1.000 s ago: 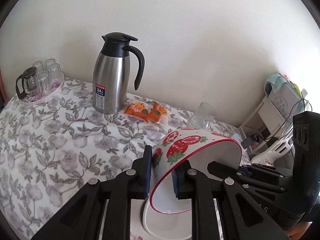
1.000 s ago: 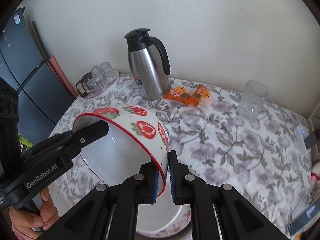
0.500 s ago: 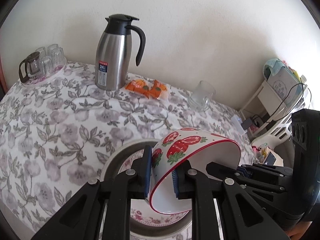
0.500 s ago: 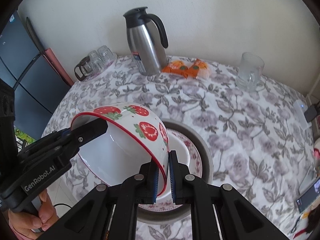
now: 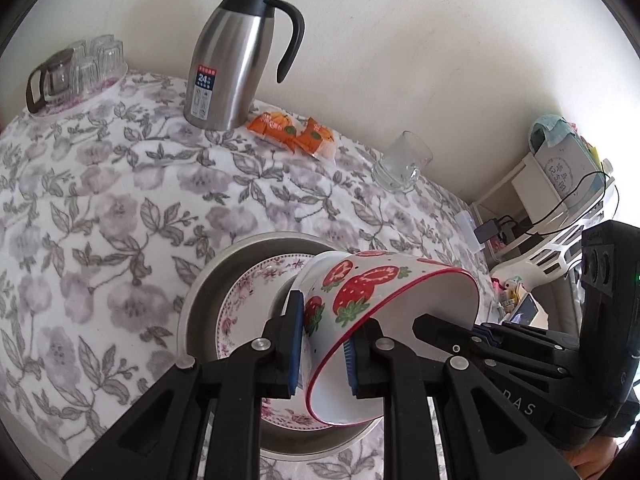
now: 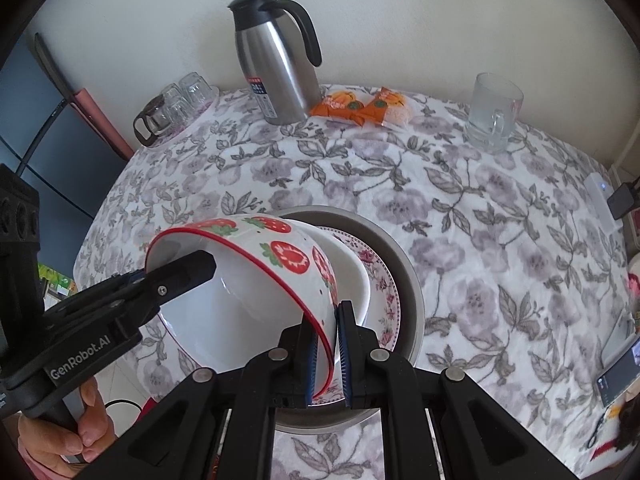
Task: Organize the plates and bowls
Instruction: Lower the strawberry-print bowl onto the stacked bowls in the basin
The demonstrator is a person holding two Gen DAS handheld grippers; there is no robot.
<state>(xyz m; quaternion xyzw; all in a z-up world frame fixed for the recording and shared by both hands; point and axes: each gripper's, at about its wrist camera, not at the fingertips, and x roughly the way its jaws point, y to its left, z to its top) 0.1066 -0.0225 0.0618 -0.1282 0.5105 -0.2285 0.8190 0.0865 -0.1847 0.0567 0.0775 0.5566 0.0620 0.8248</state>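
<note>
Tools, 2 (left (image 5: 322, 342), right (image 6: 328, 350)), both clamp 1 strawberry bowl (image 6: 280, 256) over 1 plate (image 6: 386, 292).

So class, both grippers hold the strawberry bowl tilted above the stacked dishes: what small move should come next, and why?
Probably level the strawberry bowl and lower it into the white bowl below. Both the left gripper and right gripper clamp its rim, it hangs tilted, and the white bowl sits on the floral plate inside the metal basin.

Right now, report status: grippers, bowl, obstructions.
Left gripper and right gripper both shut on strawberry bowl, opposite rims. Bowl tilted over floral plate in metal dish. Nothing blocking.
</note>
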